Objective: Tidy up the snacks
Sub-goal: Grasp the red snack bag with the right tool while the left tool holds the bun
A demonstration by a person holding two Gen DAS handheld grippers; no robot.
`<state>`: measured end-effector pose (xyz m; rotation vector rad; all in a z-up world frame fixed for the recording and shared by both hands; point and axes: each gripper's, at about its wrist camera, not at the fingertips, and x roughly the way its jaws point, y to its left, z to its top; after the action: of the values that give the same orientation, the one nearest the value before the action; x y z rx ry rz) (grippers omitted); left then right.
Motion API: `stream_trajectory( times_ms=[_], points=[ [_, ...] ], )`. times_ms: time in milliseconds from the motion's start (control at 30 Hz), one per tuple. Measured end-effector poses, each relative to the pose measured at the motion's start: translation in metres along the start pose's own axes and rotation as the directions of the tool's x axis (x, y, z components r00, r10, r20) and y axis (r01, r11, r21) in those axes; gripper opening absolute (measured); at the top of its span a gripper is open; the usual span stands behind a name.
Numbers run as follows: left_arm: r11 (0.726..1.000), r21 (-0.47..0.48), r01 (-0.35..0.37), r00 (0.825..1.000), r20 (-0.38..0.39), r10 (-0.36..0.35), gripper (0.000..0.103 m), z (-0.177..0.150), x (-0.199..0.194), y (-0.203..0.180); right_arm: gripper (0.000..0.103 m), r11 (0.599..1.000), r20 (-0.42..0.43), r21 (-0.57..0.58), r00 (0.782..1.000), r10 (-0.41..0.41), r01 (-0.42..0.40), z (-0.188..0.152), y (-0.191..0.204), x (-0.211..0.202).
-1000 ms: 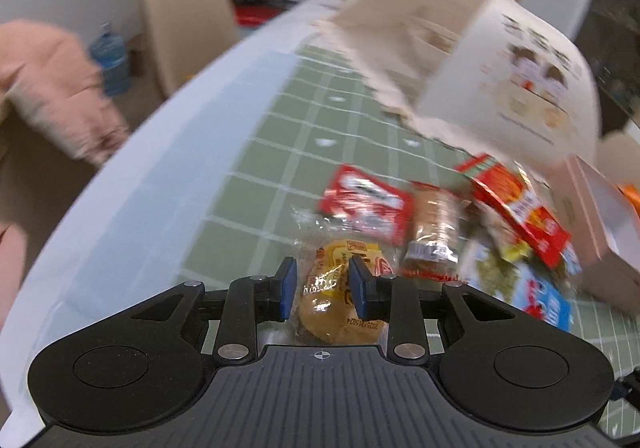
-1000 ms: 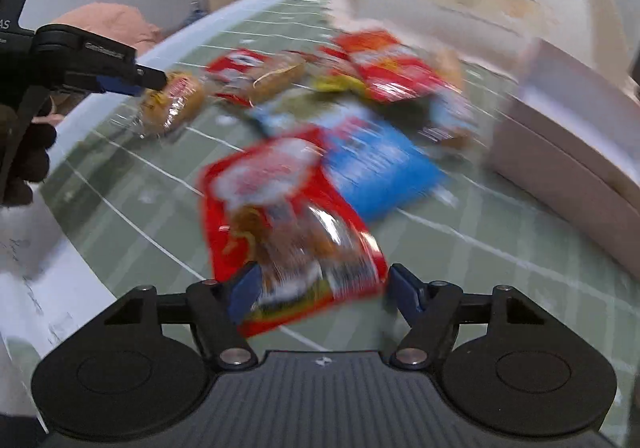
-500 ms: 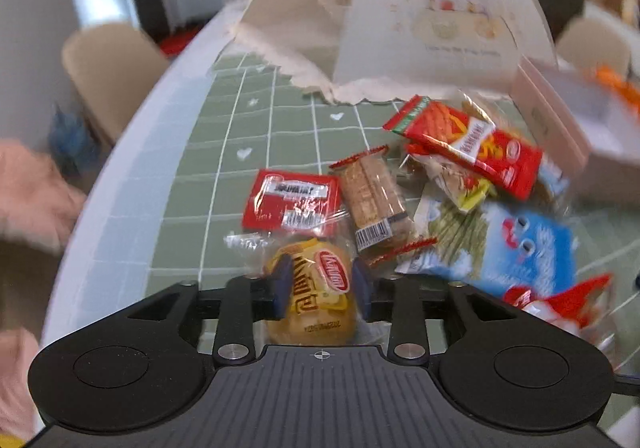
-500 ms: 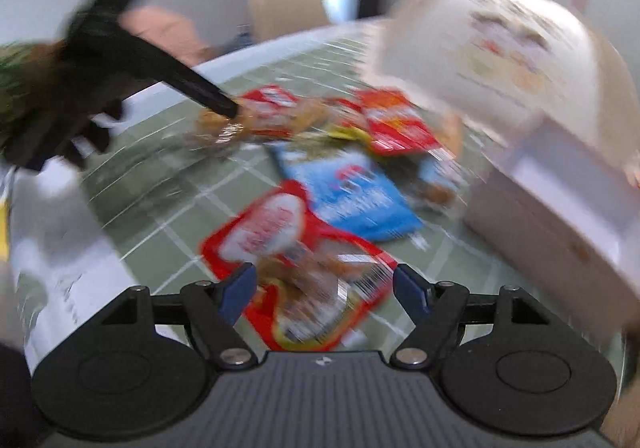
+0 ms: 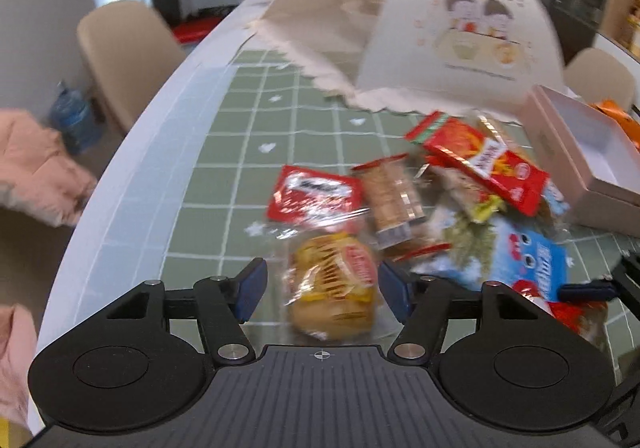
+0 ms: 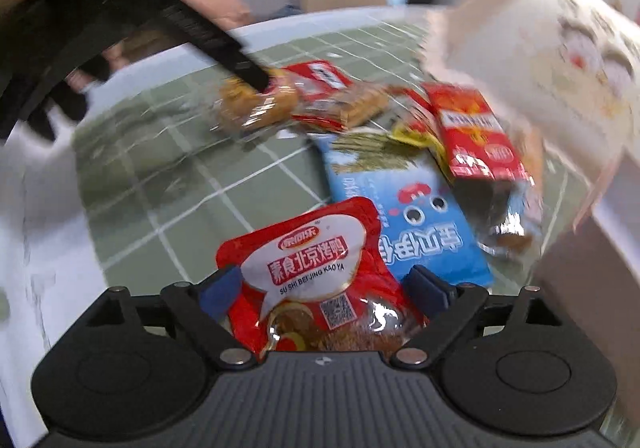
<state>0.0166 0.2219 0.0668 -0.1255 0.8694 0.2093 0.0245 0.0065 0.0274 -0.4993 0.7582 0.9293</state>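
Left tool (image 5: 320, 286) is spreading its jaws, and the yellow bun packet (image 5: 334, 284) lies between the blue pads with clear space on both sides, so nothing is gripped there. The packet rests on the green grid mat (image 5: 248, 152) of the table (image 5: 132, 176), close to the mat's near edge. Just beyond it sits a red sachet (image 5: 314, 194), and beside that a clear-wrapped cracker pack (image 5: 390, 200), the two touching. Further right, a long red snack pack (image 5: 480, 160) lies on top of the heap, overlapping a blue packet (image 5: 528, 268) with cartoon eyes. An open pink box (image 5: 576, 152) stands at the right edge of the mat, and a big pale food cover (image 5: 420, 28) with a cartoon print sits behind the pile.

Over to the right tool (image 6: 326, 294): its jaws are widening too, straddling a red pouch (image 6: 316, 280) printed "SU SHI BEI JING KAO YA". The pouch lies flat between the pads; the picture is blurred, and they look just clear of its edges, not pressing. The pouch overlaps the blue packet's near corner. From this side the left tool's black finger reaches down to the bun packet at the far left of the pile, with a dark-gloved hand (image 6: 60, 88) behind it.
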Motion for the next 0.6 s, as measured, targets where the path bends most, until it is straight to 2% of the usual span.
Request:
stream_trajectory(
  times_ms=[133,167,233,300,367,433,500,600],
  points=[
    [0.997,-0.059,0.052,0.998,-0.044,-0.055,0.068,0.002,0.012,0.005,0.077,0.995,-0.014,0.102,1.000,-0.007,0.008,-0.008,-0.005,-0.008],
    [0.997,-0.061,0.054,0.997,-0.049,-0.057,0.068,0.001,0.016,0.003,0.073,0.992,-0.023,0.129,1.000,-0.002,0.005,-0.010,-0.009,-0.012],
    [0.997,-0.057,0.043,0.997,-0.054,-0.046,0.070,0.001,0.023,0.000,0.072,0.977,-0.047,0.212,0.999,0.008,0.002,-0.019,-0.021,-0.020],
    [0.996,-0.081,0.032,0.997,-0.067,-0.038,0.070,0.001,0.031,0.001,0.072,0.960,-0.066,0.281,0.998,-0.007,0.026,-0.030,-0.034,-0.030],
    [0.992,-0.114,0.054,0.996,-0.061,-0.062,0.066,0.000,0.034,0.004,0.072,0.946,-0.066,0.319,0.997,-0.030,0.049,-0.041,-0.042,-0.041],
    [0.991,-0.115,0.070,0.996,-0.052,-0.076,0.059,-0.003,0.031,0.003,0.072,0.937,-0.050,0.347,0.999,-0.014,0.031,-0.054,-0.049,-0.052],
    [0.990,-0.107,0.088,0.994,-0.052,-0.094,0.058,-0.006,0.023,0.000,0.078,0.930,-0.043,0.367,0.999,0.011,0.006,-0.063,-0.052,-0.059],
    [0.984,-0.089,0.153,0.987,-0.036,-0.157,0.058,-0.020,0.003,-0.007,0.082,0.925,-0.048,0.381,0.999,0.011,0.008,-0.066,-0.049,-0.058]
  ],
)
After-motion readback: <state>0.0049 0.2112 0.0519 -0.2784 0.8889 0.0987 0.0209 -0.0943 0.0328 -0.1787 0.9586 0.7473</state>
